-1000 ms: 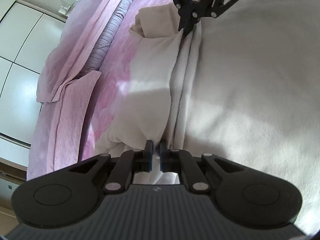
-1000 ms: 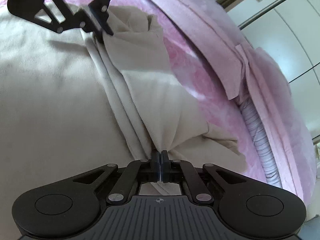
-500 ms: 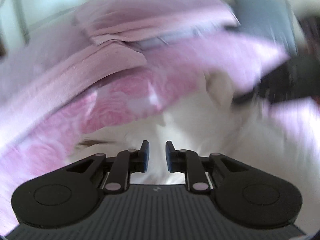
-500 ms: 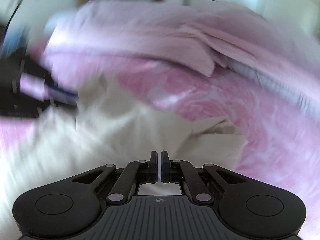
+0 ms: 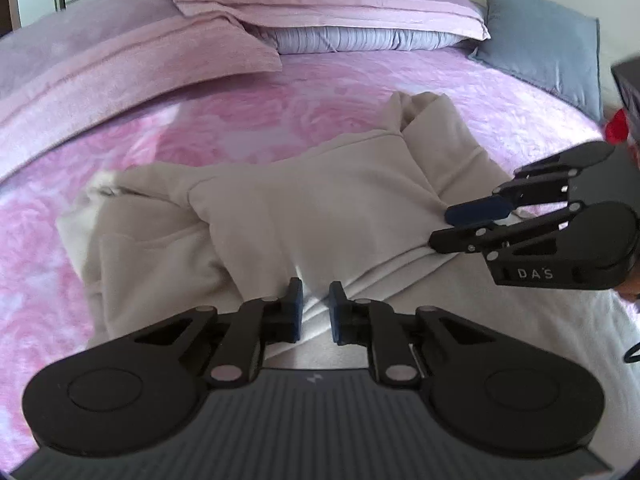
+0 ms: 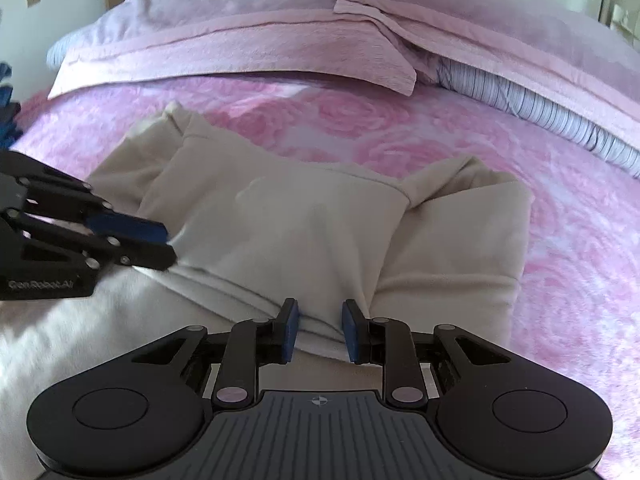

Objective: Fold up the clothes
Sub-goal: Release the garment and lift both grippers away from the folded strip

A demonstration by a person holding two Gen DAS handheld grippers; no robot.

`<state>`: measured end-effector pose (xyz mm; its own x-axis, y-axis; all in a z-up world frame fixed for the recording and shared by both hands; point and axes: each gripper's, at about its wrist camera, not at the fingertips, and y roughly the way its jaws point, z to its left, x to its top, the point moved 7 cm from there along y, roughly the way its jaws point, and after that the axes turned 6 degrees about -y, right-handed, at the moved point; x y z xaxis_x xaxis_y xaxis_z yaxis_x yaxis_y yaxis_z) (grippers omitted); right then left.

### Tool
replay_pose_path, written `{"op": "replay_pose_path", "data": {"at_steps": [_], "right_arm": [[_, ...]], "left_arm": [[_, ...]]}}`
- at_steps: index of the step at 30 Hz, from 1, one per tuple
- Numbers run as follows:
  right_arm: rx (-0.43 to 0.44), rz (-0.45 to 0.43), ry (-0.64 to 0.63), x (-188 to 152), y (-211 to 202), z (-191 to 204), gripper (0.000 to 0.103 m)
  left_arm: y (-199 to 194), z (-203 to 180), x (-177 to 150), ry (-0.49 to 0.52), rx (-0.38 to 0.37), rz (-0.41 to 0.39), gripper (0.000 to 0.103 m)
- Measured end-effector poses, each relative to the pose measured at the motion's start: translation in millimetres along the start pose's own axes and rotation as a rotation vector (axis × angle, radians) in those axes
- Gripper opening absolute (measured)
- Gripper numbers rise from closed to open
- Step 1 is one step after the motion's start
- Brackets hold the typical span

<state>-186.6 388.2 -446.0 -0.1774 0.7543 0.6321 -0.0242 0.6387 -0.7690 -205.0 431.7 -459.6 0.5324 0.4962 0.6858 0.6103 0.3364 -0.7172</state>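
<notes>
1. Beige garment [image 5: 320,208] lies folded across the middle of both frames on the pink rose-patterned bed cover [image 5: 248,112].
2. Left tool [image 5: 316,306], bottom centre of its frame, has just narrowed a little; its jaws stand apart above the fabric's folded edge, pinching nothing.
3. Right tool [image 6: 318,330] has just spread; cloth shows between its pads, unpressed.
4. Pink pillows [image 6: 248,44] fill the upper frame.

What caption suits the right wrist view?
Right gripper open over the folded beige garment on the pink bedspread, left gripper alongside.
</notes>
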Motion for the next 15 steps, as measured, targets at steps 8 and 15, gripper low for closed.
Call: {"op": "replay_pose_path", "data": {"at_steps": [8, 15], "right_arm": [[-0.109, 0.11, 0.149, -66.7, -52.4, 13.6, 0.043], [-0.182, 0.213, 0.236, -169.1, -146.3, 30.4, 0.044]], "left_arm": [[-49.0, -0.9, -62.3, -0.094, 0.049, 0.085, 0.013], [-145.4, -12.9, -155.8, -0.125, 0.068, 0.211, 0.014]]}}
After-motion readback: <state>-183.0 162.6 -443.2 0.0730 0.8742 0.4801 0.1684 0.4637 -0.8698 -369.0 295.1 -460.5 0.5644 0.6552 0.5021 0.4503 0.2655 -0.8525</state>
